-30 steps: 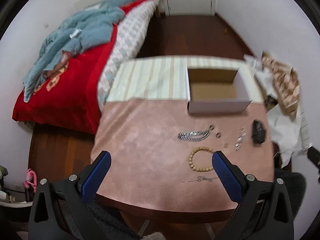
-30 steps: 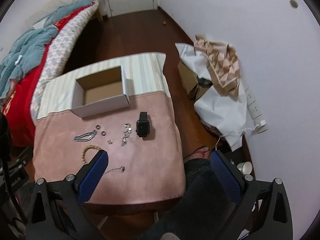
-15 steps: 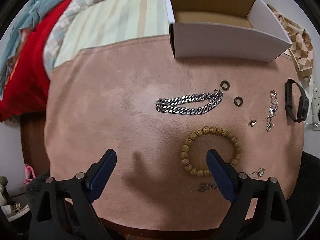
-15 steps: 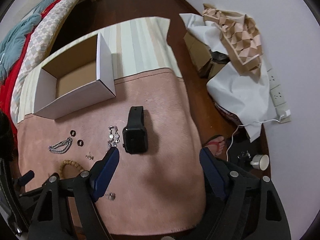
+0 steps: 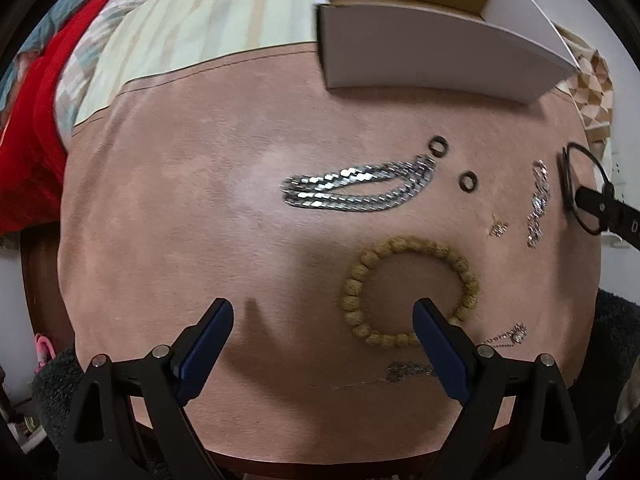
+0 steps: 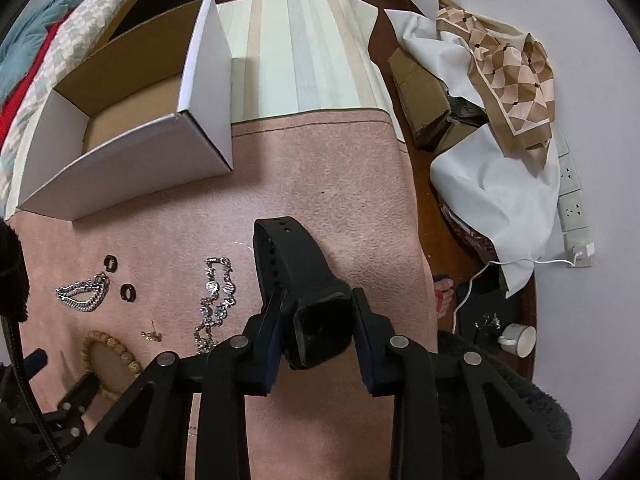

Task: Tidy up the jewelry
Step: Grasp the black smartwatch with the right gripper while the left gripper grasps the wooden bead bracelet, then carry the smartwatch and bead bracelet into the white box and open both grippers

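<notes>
Left wrist view: my left claw point(image 5: 323, 312) stood spread above the pink bench point(image 5: 168, 216), its right finger inside the bead bracelet point(image 5: 408, 290); silver chain point(image 5: 356, 188) lay ahead, long axis crosswise.

Right wrist view: my right claw point(image 6: 318, 326) pinched the black watch point(image 6: 308, 300); white box point(image 6: 132, 120) lay forward-left. No legible writing.

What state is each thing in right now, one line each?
Box: open, empty.
Watch: gripped, strap looped.
Right gripper: shut on watch.
Left gripper: open, above bead bracelet.
Bead bracelet: flat on cloth.
Chain: folded double, flat.
</notes>
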### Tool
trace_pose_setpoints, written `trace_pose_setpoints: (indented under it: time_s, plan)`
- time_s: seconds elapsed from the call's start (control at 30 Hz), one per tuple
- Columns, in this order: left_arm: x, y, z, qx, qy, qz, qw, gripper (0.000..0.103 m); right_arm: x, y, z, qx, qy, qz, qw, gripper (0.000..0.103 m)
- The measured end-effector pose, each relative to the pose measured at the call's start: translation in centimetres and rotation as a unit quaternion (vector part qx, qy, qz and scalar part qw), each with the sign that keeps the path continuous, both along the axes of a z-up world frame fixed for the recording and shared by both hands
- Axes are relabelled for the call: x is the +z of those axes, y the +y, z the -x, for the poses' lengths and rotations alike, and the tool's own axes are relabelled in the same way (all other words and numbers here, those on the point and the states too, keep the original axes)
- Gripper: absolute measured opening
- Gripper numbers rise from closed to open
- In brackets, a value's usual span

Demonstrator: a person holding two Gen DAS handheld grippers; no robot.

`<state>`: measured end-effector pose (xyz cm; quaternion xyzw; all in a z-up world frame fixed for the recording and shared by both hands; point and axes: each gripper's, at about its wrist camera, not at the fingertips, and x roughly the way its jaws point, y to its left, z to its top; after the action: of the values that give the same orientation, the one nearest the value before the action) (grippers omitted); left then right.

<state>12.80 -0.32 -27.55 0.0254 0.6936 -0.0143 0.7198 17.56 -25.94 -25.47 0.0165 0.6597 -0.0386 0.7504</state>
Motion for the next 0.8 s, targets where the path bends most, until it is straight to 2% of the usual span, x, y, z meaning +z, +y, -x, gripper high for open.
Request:
trace_pose_setpoints:
  time_s: [0.03,0.07,0.1,0.2,0.23,0.3,0.5,0.8]
  plan:
    - [-0.1,-0.3,0.1,-0.004,-0.002,0.0,1.0,0.089,0.2,-0.1,0.2,0.0,-0.003,-0.002,1.0,0.032]
    - [-0.2,-0.6,0.2,-0.008,-0.003,-0.001,1.0,0.077,0.5,-0.1,0.4,0.0,-0.005,-0.005,1.0,0.032]
    - [-0.4,-0.7,0.2,-0.011,-0.002,-0.001,0.9999,0.061,0.7,-0.2,0.7,0.0,-0.006,-0.006,1.0,0.032]
    - [-1.1,-0.9,0.4,-0.014,-0.002,0.008,0.9999,0.034,1.4,-0.2,1.2,0.0,-0.011,-0.009,1.0,0.032]
    - [-1.1,-1.0,0.4,-0.017,-0.007,0.008,0.9998,0.029,1.8,-0.2,1.6,0.0,-0.012,-0.01,1.0,0.032]
    - [-1.2,-1.4,0.6,-0.025,-0.016,0.004,0.9996,0.007,2.3,-0.1,2.2,0.002,-0.016,-0.009,1.0,0.032]
    - [-0.6,-2.0,1.3,-0.032,-0.045,0.0,0.9985,0.007,3.0,0.4,3.7,0.01,-0.018,-0.01,1.0,0.032]
    - [3.2,-1.4,2.5,-0.04,-0.083,0.013,0.9957,0.006,4.6,0.8,4.8,0.015,-0.032,-0.012,0.999,0.032]
